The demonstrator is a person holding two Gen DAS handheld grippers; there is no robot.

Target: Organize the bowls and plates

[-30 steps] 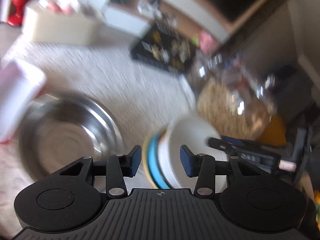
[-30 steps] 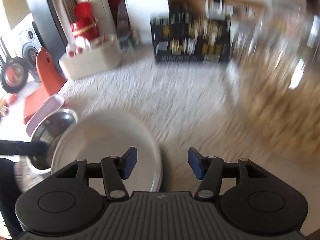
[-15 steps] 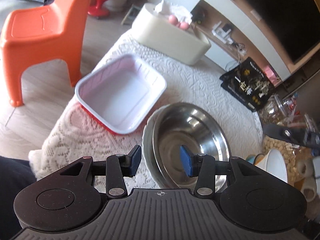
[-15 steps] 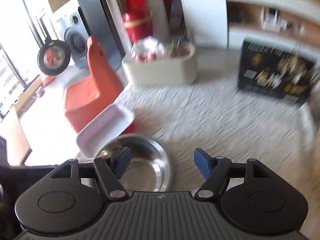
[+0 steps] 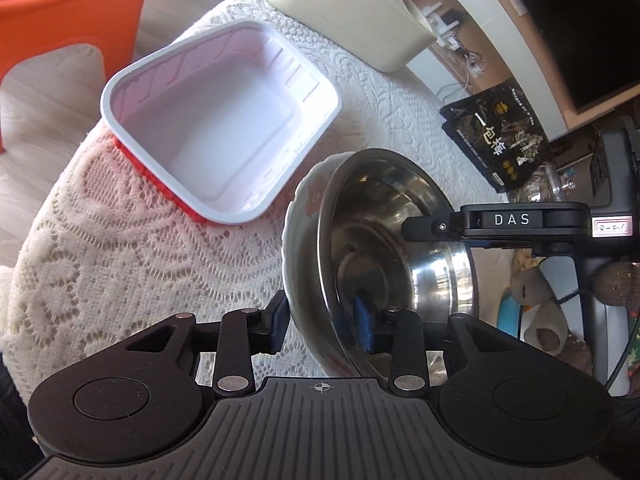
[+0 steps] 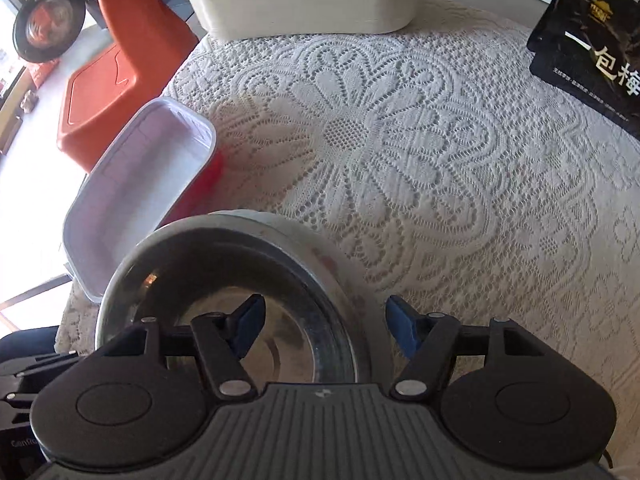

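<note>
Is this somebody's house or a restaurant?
Probably a house, likely a living room: a lace tablecloth, an orange plastic chair and a dark TV screen on a shelf unit.

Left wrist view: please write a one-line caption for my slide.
Left gripper closing over the rims of a steel bowl nested in a white ceramic dish, beside a square white plastic tray.

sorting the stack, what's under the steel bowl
The steel bowl sits nested in a white dish with reddish marks on its rim. The dish's inside is covered.
</note>
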